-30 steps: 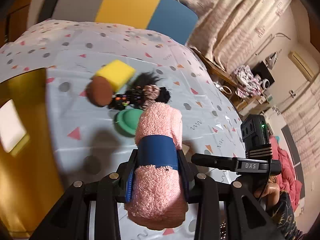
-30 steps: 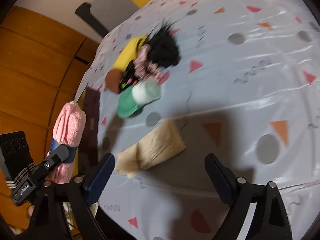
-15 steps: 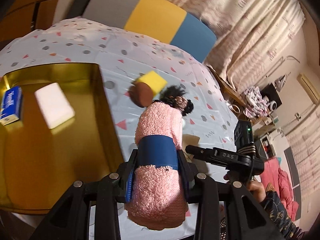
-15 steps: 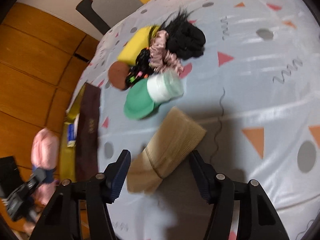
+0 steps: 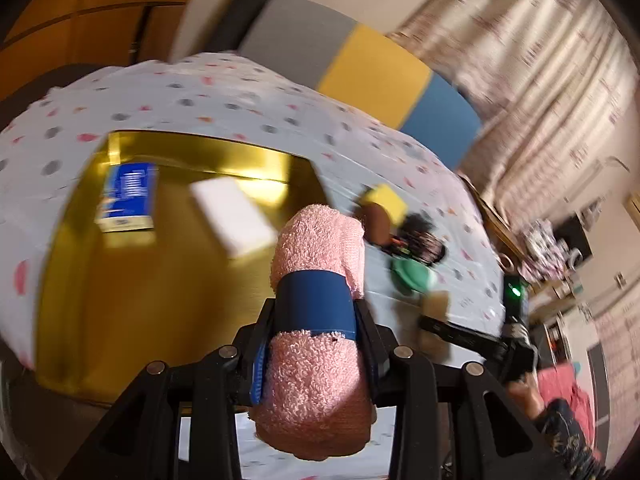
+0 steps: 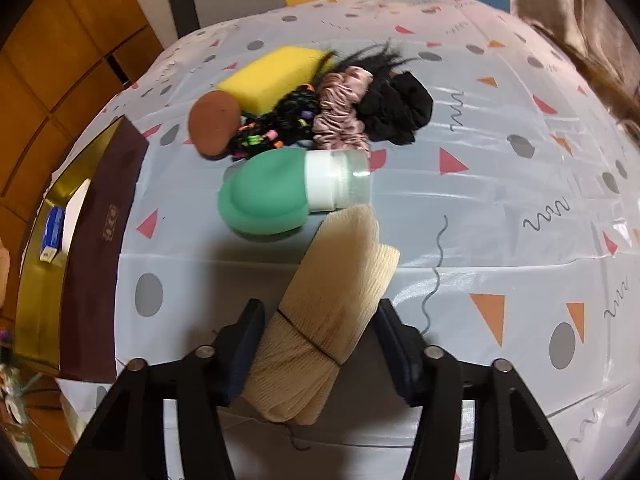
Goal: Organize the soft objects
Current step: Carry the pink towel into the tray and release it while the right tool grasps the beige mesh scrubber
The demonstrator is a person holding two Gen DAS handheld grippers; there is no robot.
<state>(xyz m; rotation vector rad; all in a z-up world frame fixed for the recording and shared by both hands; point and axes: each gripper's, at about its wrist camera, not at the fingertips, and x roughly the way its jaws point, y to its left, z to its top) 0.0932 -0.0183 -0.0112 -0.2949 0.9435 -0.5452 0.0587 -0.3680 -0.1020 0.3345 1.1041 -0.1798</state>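
My left gripper (image 5: 316, 306) is shut on a rolled pink towel (image 5: 316, 368) with a blue band, held over the near right edge of a gold tray (image 5: 120, 300). A blue box (image 5: 128, 196) and a white sponge (image 5: 234, 216) lie in the tray. My right gripper (image 6: 320, 316) points down at the table with a rolled beige cloth (image 6: 336, 292) lying between its closing jaws. The left pad touches the roll and the right pad stands just beside it.
Beyond the beige roll lie a green bottle with a white cap (image 6: 272, 196), a brown puff (image 6: 214, 122), a yellow sponge (image 6: 276, 76), beaded hair ties (image 6: 280, 124), a pink scrunchie (image 6: 340, 108) and a black scrunchie (image 6: 396, 108). The tray's dark brown wall (image 6: 100, 240) stands at left.
My left gripper carried the pink towel leftward, from over the pile to over the gold tray. My right gripper closed in on the beige roll and its jaws narrowed around it.
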